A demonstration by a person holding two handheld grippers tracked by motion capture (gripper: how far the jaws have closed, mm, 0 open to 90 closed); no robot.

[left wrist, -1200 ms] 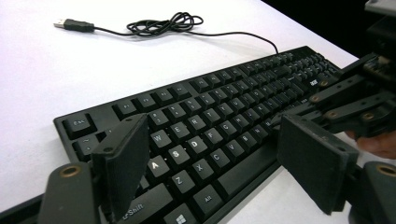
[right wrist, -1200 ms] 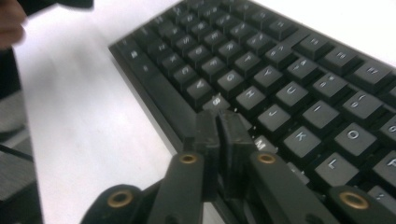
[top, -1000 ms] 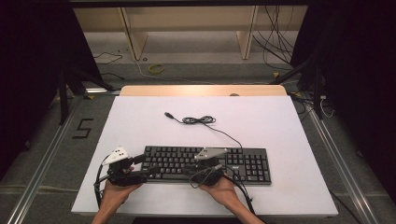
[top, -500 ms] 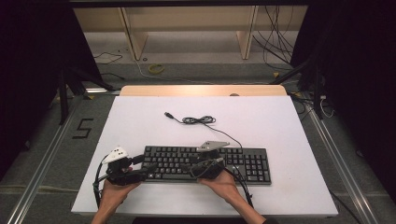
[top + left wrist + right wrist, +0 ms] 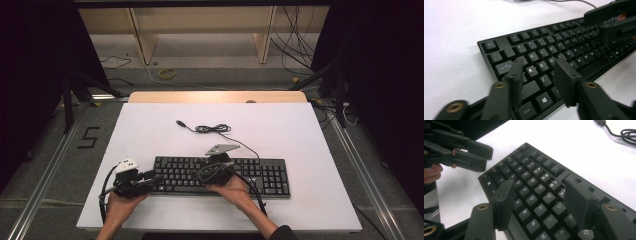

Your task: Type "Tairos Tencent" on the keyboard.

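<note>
Keyboard sits at 6 o'clock on the white surface, left tongs just narrowing over its 9 o'clock end, right tongs just spreading mid-board, both empty, so I'd press keys gently.

White table with a bare wooden strip along its far edge. Wooden shelving legs stand on the floor beyond. A yellow ring and loose cables lie on that floor. A "5" marking sits left of the table.
</note>
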